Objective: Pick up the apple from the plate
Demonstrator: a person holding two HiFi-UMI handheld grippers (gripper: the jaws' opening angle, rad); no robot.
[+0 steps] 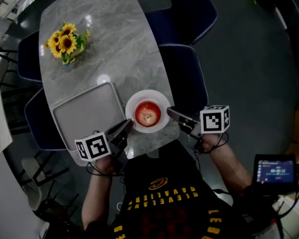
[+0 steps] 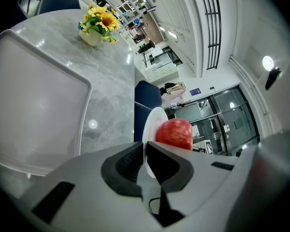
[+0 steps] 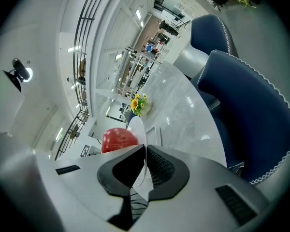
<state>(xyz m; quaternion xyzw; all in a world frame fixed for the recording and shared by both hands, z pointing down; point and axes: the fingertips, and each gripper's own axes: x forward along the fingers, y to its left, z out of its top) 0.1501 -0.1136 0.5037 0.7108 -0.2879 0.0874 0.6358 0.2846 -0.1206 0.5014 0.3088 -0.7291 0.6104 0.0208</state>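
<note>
A red apple [image 1: 147, 114] lies in the middle of a round white plate [image 1: 139, 97] near the front edge of the marble table [image 1: 104, 39]. My left gripper [image 1: 128, 124] is shut on the plate's left rim, and my right gripper [image 1: 170, 111] is shut on its right rim. Seen from the left gripper [image 2: 145, 146], the thin white plate [image 2: 152, 120] edge runs between the jaws and the apple [image 2: 175, 133] sits just beyond. Likewise, the right gripper [image 3: 145, 149] pinches the plate [image 3: 137, 124] rim, with the apple [image 3: 119, 139] behind it to the left.
A grey tray [image 1: 87, 116] lies just left of the plate. A pot of sunflowers [image 1: 65, 43] stands at the far left of the table. Dark blue chairs [image 1: 187, 78] line the table's right side. A small screen device [image 1: 274, 169] sits at the lower right.
</note>
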